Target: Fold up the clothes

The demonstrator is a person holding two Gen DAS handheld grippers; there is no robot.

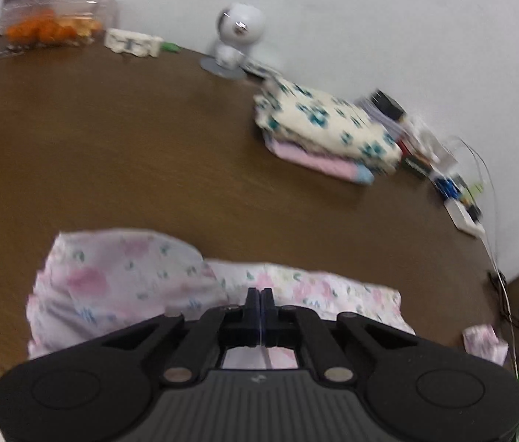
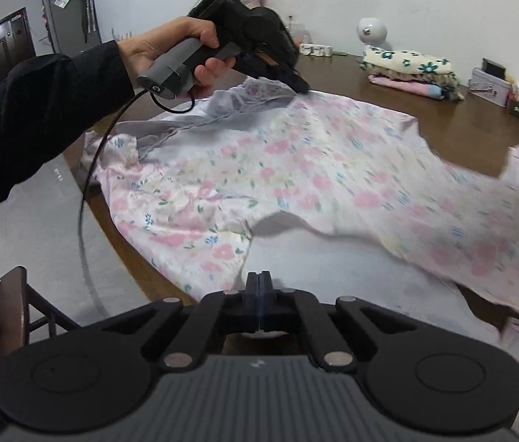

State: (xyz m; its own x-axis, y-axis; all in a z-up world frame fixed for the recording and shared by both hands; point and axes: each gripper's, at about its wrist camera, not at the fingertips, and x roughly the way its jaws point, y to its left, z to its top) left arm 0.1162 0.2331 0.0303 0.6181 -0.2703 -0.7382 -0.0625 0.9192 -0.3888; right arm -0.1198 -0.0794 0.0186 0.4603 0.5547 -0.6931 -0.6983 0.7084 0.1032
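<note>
Brown wood of the table (image 1: 119, 140) is carrying a finished stack of folded clothes (image 1: 327, 129) near the white wall, so part of the job looks done. Now I am working on the pink floral garment (image 2: 296, 169), which is lying spread and rumpled across the near side, not yet folded. My left gripper (image 1: 260, 296) is pinching its far edge with both fingers pressed together, lifting the cloth off the table. My right gripper (image 2: 258, 280) is also showing its fingers closed tight, with fabric passing just beneath them, though I cannot tell whether it is truly holding any.
</note>
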